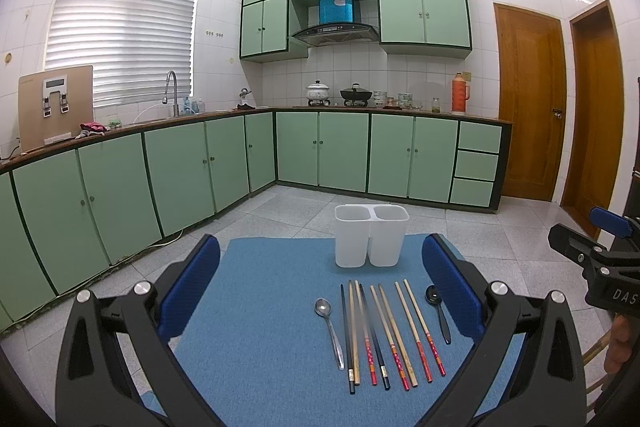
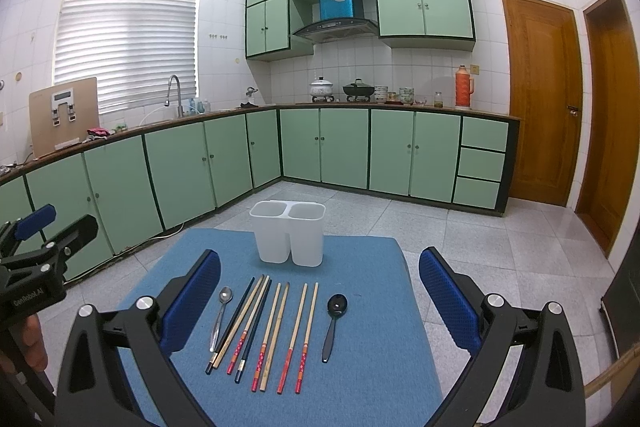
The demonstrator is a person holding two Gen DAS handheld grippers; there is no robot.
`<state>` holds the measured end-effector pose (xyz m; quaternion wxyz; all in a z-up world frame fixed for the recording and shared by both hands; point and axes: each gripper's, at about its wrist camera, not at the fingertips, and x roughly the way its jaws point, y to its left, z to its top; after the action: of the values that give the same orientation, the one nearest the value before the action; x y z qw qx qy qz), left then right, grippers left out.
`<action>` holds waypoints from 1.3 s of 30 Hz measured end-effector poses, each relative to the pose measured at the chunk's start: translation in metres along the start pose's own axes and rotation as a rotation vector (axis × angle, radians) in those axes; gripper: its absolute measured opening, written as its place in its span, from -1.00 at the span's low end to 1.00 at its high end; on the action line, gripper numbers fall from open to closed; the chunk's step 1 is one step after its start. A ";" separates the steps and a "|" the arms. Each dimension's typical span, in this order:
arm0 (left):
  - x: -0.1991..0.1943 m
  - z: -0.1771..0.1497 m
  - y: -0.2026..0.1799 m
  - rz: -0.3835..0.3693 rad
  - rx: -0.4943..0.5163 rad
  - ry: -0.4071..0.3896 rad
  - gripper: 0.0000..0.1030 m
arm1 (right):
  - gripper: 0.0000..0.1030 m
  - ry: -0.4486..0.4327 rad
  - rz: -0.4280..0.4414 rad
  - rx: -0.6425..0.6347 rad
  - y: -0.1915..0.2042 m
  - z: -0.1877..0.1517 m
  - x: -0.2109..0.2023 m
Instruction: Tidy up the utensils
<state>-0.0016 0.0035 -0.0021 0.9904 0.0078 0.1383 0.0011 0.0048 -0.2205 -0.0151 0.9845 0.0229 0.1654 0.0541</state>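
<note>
Left gripper: blue-padded fingers spread wide, holding nothing. Right gripper: likewise spread, empty. Seen from the left wrist, the right gripper's black body reads "DAS", the rest cut off; the lettering on the left gripper's body, seen from the right wrist, is too blurred to read.

Blue mat lies below both. On it, between and ahead of the fingers, one row: silver spoon at left, chopsticks side by side, some red-ended, black spoon at right.

Beyond the row, apart from it, a white two-compartment holder stands upright at the mat's far edge, both compartments empty.

Farther: green cabinets.
</note>
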 end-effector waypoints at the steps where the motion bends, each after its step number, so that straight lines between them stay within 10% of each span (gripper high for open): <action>1: 0.001 0.000 0.000 0.000 0.000 0.000 0.90 | 0.88 0.000 0.000 0.000 0.000 0.000 0.000; 28: 0.006 -0.001 0.012 0.007 -0.008 0.011 0.90 | 0.88 0.004 -0.003 -0.001 0.001 0.000 0.002; 39: 0.060 -0.009 0.040 0.064 -0.027 0.152 0.90 | 0.88 0.070 -0.043 -0.013 -0.005 -0.002 0.038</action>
<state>0.0534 0.0441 -0.0261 0.9765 -0.0015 0.2125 0.0352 0.0400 -0.2216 -0.0297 0.9792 0.0111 0.1996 0.0345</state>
